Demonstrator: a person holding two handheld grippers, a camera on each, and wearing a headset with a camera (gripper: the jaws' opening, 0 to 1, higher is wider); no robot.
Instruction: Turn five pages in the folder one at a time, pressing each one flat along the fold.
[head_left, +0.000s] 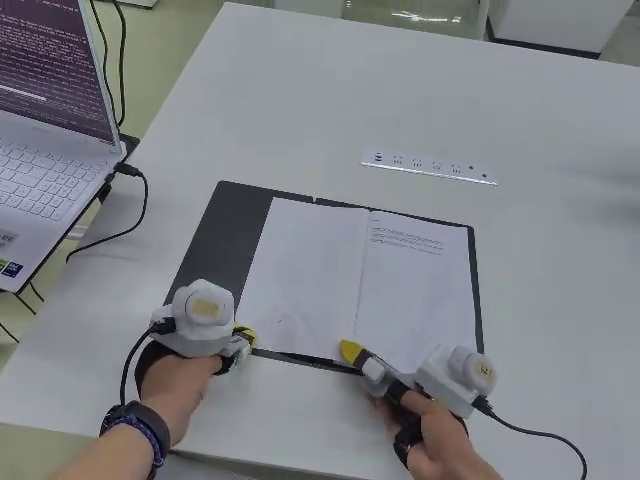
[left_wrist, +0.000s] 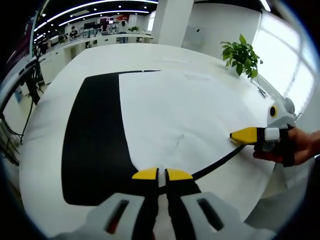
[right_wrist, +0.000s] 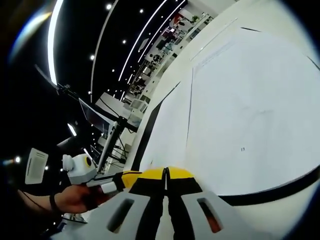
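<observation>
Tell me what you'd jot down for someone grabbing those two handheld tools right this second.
Left tool: jaws shut, tip at the near edge of the folder, by the corner of the left page.
Right tool: jaws shut, tip at the folder's near edge, close to the fold.
The folder lies open and flat on the table; the right page has print at its top.
Done: the number of pages turned cannot be told.
Left: probably turn the next page, press it along the fold, and count to five.
</observation>
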